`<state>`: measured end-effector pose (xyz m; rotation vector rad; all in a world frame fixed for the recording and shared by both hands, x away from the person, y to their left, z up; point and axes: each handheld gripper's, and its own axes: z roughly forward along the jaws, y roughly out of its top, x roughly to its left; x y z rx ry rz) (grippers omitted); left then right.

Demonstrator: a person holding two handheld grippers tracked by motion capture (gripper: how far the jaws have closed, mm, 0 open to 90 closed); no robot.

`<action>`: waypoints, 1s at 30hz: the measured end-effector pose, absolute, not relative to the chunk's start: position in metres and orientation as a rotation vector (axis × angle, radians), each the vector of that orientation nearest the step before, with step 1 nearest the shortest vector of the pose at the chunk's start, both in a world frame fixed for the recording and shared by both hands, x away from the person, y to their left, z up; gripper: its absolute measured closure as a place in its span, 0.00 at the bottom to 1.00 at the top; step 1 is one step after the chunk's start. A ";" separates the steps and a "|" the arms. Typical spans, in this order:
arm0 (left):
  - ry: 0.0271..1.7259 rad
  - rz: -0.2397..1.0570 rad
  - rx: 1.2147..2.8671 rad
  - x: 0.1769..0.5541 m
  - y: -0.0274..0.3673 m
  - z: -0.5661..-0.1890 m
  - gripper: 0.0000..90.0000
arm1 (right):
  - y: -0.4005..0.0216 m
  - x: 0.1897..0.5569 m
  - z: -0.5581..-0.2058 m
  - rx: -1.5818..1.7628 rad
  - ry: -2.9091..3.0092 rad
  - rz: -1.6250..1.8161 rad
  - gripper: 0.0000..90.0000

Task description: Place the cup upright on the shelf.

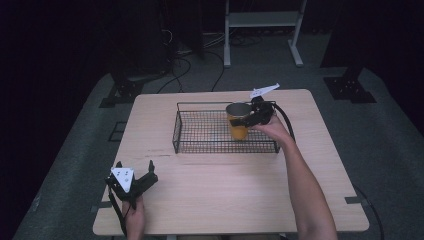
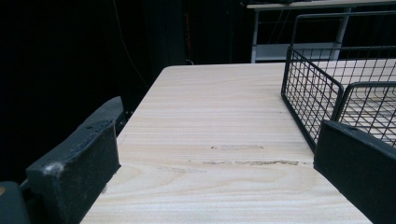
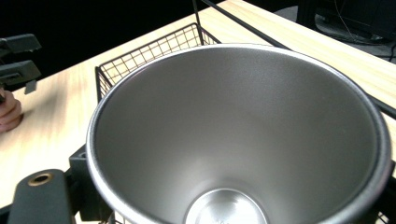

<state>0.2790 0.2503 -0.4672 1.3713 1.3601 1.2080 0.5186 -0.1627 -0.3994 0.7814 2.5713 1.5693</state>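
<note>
I have the right gripper [image 1: 248,120] clamped around the yellow cup [image 1: 238,125], which stands upright in the right part of the wire basket [image 1: 200,146] at the far middle of the wooden table [image 1: 225,195]. To move it cleanly I judge I should keep it vertical and clear the thin black mesh walls. Its inside is smooth, matte steel, tapering down. My left gripper [image 1: 134,175] rests near left, jaws wide apart, empty.

Yellow cup [image 1: 238,126] with silver inside, black wire basket [image 1: 200,146], pale wood table [image 1: 225,190]
</note>
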 end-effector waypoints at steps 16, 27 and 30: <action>1.358 1.208 1.369 0.279 0.251 -0.467 0.00 | -0.161 0.522 -0.410 0.787 2.599 1.532 0.14; 1.359 1.204 1.367 0.279 0.251 -0.467 0.00 | -0.155 0.524 -0.416 0.766 2.610 1.515 0.14; 1.360 1.206 1.367 0.279 0.251 -0.467 0.00 | -0.154 0.523 -0.417 0.760 2.615 1.500 0.13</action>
